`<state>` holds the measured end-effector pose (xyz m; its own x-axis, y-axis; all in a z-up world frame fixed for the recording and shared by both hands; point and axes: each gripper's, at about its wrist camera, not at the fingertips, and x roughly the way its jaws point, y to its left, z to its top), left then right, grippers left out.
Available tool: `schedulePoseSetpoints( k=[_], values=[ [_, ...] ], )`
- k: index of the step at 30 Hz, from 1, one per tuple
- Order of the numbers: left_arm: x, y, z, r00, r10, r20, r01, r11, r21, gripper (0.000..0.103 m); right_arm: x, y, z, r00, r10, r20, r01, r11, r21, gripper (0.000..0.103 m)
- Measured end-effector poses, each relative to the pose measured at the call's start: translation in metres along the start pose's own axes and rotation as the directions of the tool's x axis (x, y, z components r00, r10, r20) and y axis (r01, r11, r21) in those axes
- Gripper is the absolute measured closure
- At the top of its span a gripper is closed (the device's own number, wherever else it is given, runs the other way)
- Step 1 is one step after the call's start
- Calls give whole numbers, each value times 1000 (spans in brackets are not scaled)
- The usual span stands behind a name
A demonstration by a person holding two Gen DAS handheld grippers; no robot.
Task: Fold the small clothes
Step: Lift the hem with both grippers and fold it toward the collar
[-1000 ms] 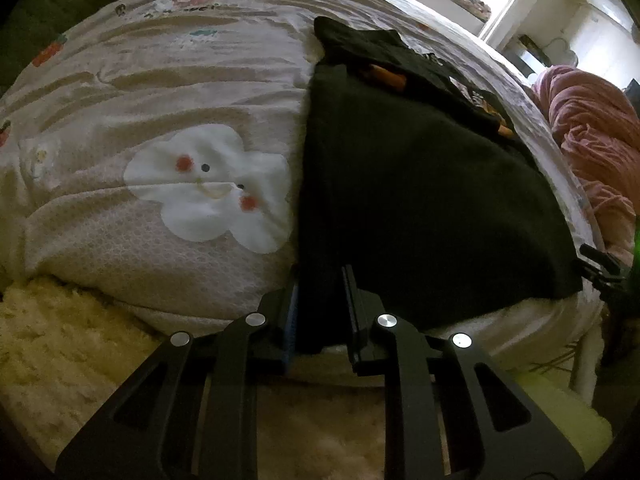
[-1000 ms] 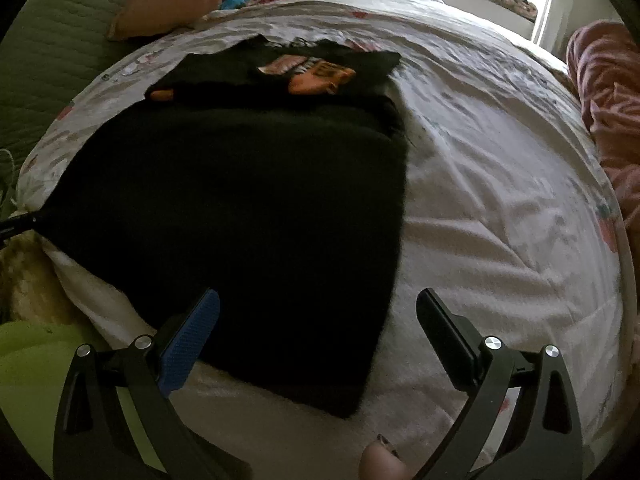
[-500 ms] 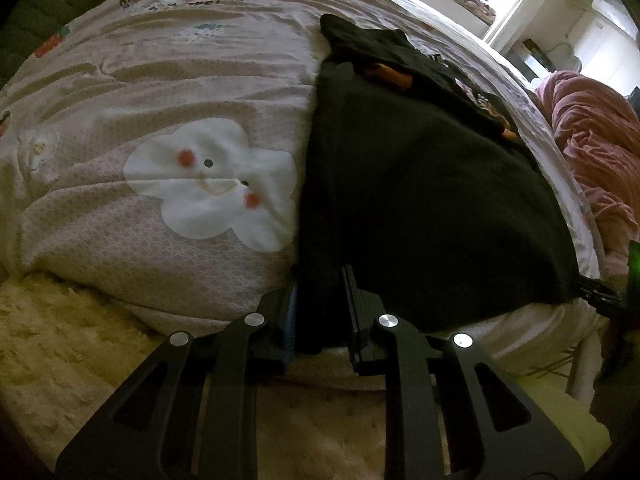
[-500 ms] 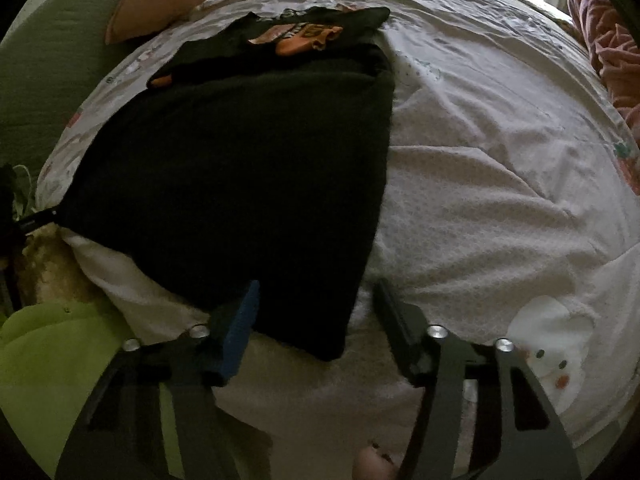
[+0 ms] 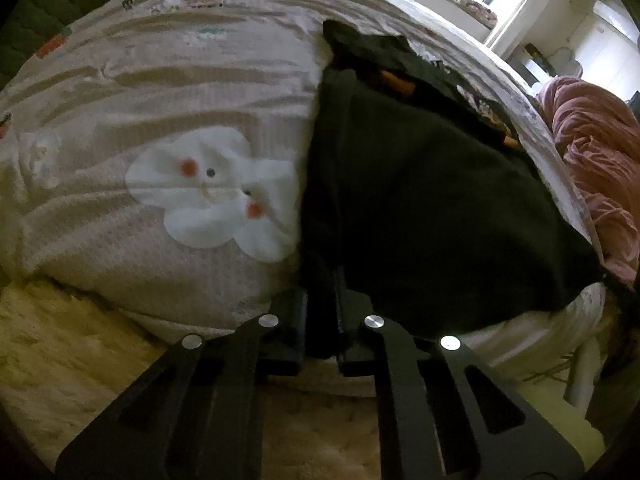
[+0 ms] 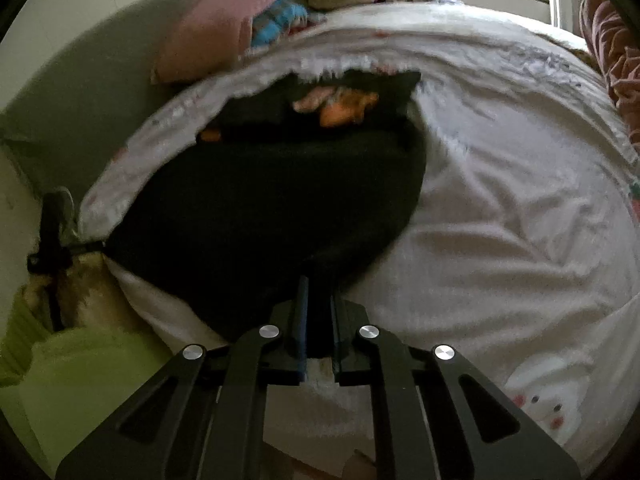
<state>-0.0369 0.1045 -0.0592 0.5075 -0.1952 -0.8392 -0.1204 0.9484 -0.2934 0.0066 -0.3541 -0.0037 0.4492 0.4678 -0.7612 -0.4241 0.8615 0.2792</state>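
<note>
A: Okay, where's the black garment (image 5: 432, 208)?
B: Flat on the bed (image 5: 160, 264), near hem at the 6 o'clock edge.
A: Jaws?
B: Left gripper (image 5: 322, 320) clenched on one hem corner, right gripper (image 6: 318, 320) clamped on the other.
A: Why both?
B: Probably to carry the hem toward 12 o'clock evenly.

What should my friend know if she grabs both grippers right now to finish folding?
Left gripper: shut on the near left corner of the black garment.
Right gripper: shut on its near right corner.
The garment lies spread on the bed cover, its orange print at the far end.
Done: both near corners gripped.
Left: probably carry them towards the far end, lay flat, then fold to size.
</note>
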Motion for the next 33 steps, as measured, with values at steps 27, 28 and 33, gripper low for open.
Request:
schedulePoseSetpoints(
  k=[27,28,33],
  values=[
    [-68,-33,82,966,6,258,-14,999,29,100,-54,-14,77,931,-58,359,32,996,77,95],
    [-68,-34,85,966,5,259,-13,1000,27,100,-54,-16,80,930,-61,364,32,996,83,95],
    [-65,-35,98,963,9,269,-14,1000,18,100,-49,-21,91,926,-67,371,32,994,100,95]
  ],
)
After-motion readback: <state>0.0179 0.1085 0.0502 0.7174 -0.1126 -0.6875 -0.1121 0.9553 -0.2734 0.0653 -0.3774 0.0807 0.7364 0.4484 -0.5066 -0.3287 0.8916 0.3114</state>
